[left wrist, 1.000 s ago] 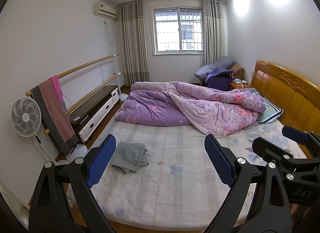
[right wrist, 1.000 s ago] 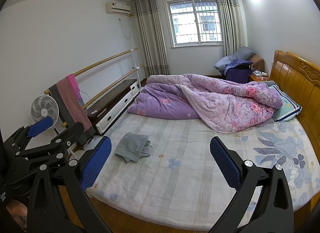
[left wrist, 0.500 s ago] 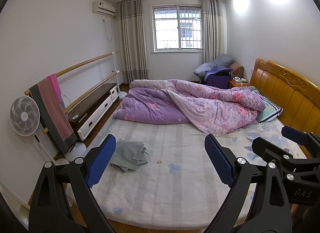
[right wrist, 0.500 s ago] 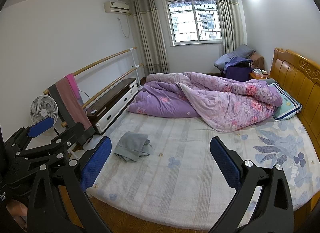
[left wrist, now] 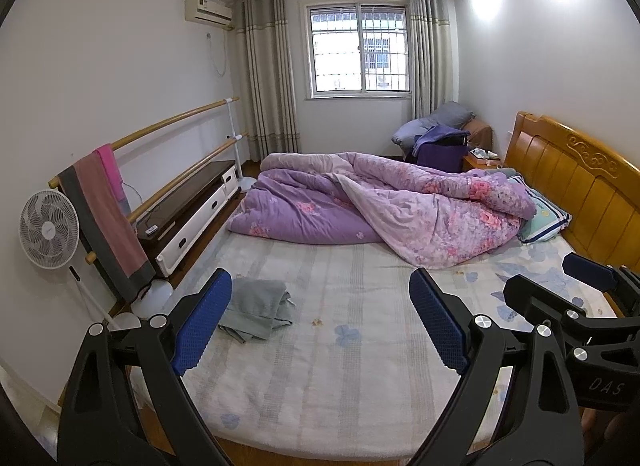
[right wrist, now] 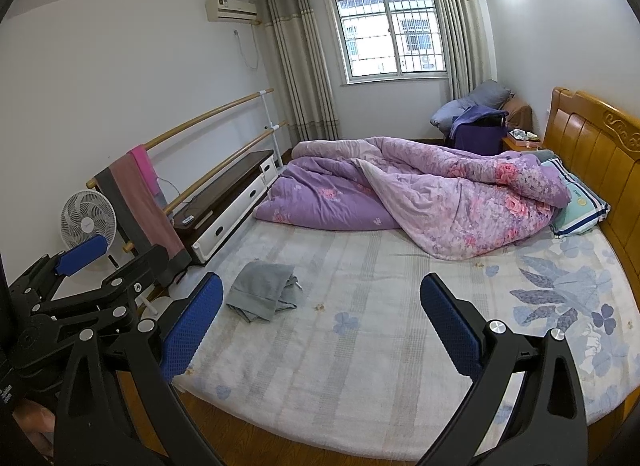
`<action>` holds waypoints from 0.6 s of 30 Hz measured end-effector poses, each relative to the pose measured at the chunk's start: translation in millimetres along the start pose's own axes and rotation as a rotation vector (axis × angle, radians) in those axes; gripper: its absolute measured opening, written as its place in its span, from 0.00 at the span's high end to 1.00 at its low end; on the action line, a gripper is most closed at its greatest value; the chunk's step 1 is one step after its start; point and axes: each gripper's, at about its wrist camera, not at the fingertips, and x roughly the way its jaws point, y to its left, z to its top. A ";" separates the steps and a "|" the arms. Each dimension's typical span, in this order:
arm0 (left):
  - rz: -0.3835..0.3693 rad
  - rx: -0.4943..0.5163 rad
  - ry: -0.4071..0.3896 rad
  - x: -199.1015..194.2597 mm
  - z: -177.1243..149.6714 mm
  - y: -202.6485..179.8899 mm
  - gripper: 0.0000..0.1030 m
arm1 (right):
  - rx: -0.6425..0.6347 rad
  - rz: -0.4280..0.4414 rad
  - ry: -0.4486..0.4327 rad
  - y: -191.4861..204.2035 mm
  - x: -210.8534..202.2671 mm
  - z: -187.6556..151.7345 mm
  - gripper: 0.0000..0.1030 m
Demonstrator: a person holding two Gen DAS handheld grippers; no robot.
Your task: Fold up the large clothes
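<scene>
- L gripper (left wrist: pixel 320 322) jaws wide, nothing held, hovering over near edge of bed (left wrist: pixel 340 378), bottom of frame
- R gripper (right wrist: pixel 320 322) same: wide, empty; it also shows at right edge of L view, L one at lower left of R view
- grey garment (left wrist: pixel 256 308) crumpled on sheet, lower left of centre, just beside L gripper's left pad in L view, no contact
- purple quilt (left wrist: pixel 380 205) bunched across mid frame, well apart from garment
- pillow (left wrist: pixel 546 219) mid right by headboard (left wrist: pixel 576 181)
- fan (left wrist: pixel 48 234) + towel (left wrist: pixel 108 209) on rail, left edge
</scene>
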 end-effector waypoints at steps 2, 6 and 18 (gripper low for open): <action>0.001 -0.003 0.004 5.4 1.8 -3.0 0.12 | -0.002 0.005 0.004 -6.2 4.9 3.4 0.07; 0.016 -0.004 0.005 15.1 6.0 -12.5 0.12 | -0.002 0.017 0.015 -18.3 14.8 9.3 0.07; 0.052 -0.024 0.045 46.8 11.0 -30.3 0.12 | 0.000 0.060 0.067 -50.5 51.6 16.9 0.07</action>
